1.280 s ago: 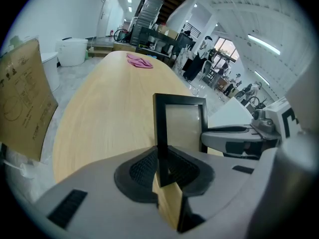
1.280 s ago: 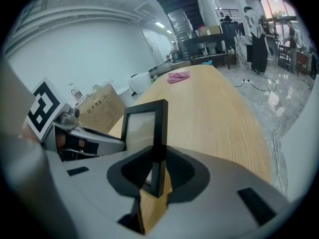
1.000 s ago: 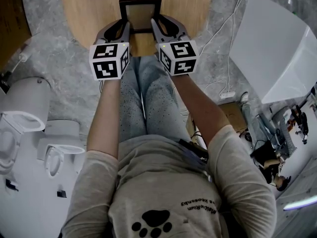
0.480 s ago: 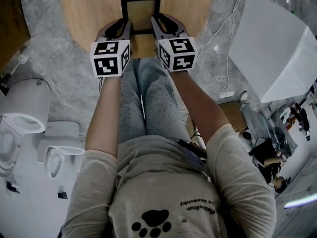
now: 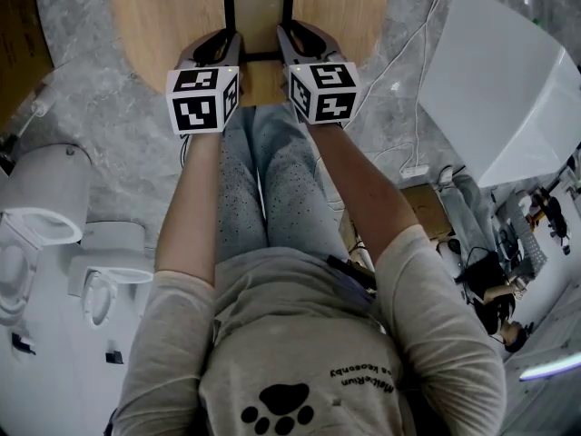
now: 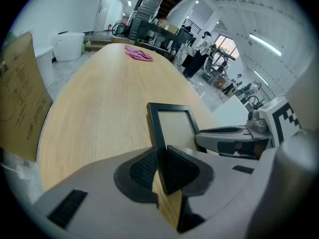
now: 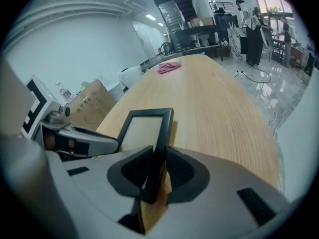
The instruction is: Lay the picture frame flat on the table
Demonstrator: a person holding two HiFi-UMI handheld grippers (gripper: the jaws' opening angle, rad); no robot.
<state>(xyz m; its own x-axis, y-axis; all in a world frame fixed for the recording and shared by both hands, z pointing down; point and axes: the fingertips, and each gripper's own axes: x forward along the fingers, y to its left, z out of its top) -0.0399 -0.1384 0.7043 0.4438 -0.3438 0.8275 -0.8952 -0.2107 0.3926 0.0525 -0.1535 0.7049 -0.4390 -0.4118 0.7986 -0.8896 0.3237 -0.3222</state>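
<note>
1. Since a second ago, the picture frame (image 5: 259,16) has shifted slightly farther up the head view and now sits squarer there, with both grippers beside it.
2. Left gripper (image 6: 162,171) is clenched on the frame's left rail; the black rail stands pinched between its ribbed pads.
3. Right gripper (image 7: 157,171) is clamped the same way on the right rail.
4. Between them, the frame is over the near end of the wooden table (image 5: 163,16), tilted with its pale pane facing the person. I cannot tell whether its lower edge touches the wood.
5. Each marker cube carries black-and-white squares. The shirt shows a paw print above a line of lettering too small to read.
6. Only the gripper views show a pink cloth (image 6: 138,54) at the table's far end and a printed cardboard box (image 7: 87,106), its text unreadable.
</note>
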